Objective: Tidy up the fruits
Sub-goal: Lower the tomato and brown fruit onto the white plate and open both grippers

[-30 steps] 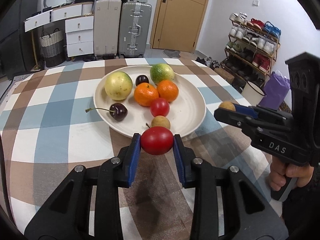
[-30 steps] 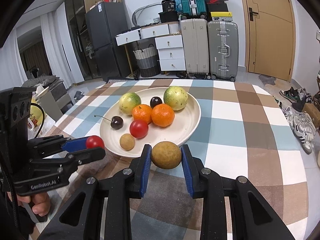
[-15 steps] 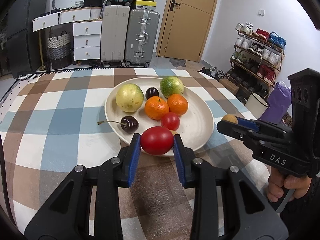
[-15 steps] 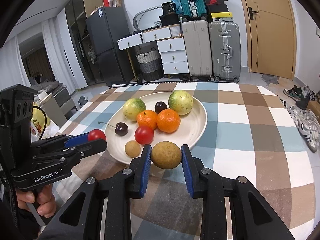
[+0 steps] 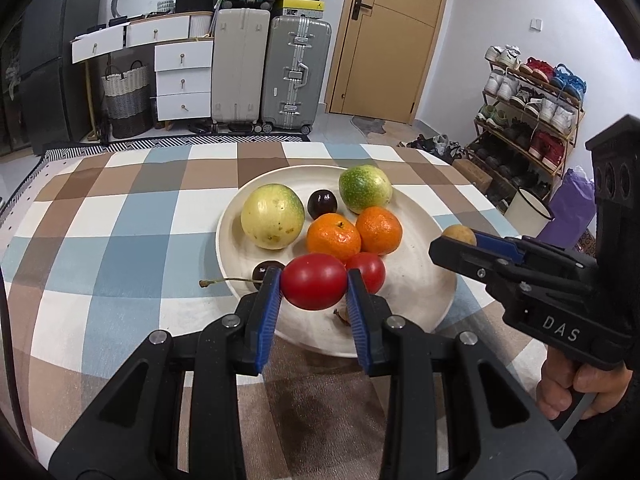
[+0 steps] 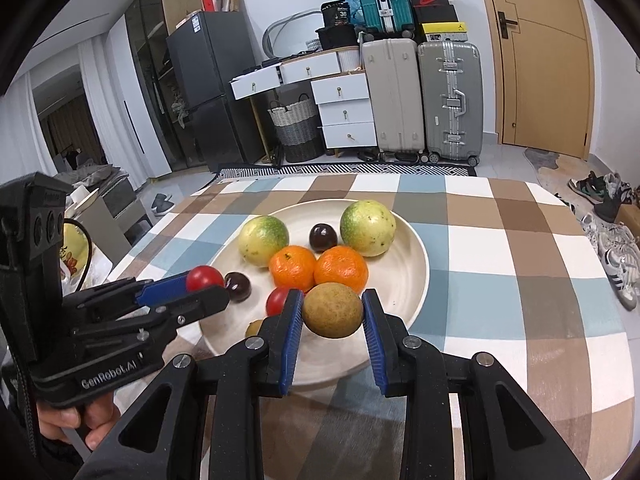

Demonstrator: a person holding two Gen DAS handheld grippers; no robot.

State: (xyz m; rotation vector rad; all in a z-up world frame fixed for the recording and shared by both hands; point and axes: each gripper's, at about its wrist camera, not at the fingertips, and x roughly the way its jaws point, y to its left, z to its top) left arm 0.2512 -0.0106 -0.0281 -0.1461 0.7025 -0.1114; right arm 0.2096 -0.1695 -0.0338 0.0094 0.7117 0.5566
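Both tools tilt downward over the near rim of the cream plate (image 5: 434,300) on the checked desk (image 5: 120,240). The left tool (image 5: 313,282) (marked "GenRobot.AI") clamps a red tomato (image 5: 313,281); the right tool (image 6: 332,312), marked "DAS", clamps a brown round fruit (image 6: 332,310).

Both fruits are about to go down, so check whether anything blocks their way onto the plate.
Nothing visible blocks either. The left gripper holds the red tomato and the right gripper the brown fruit over the near rim of the plate, which has bare room on its right.
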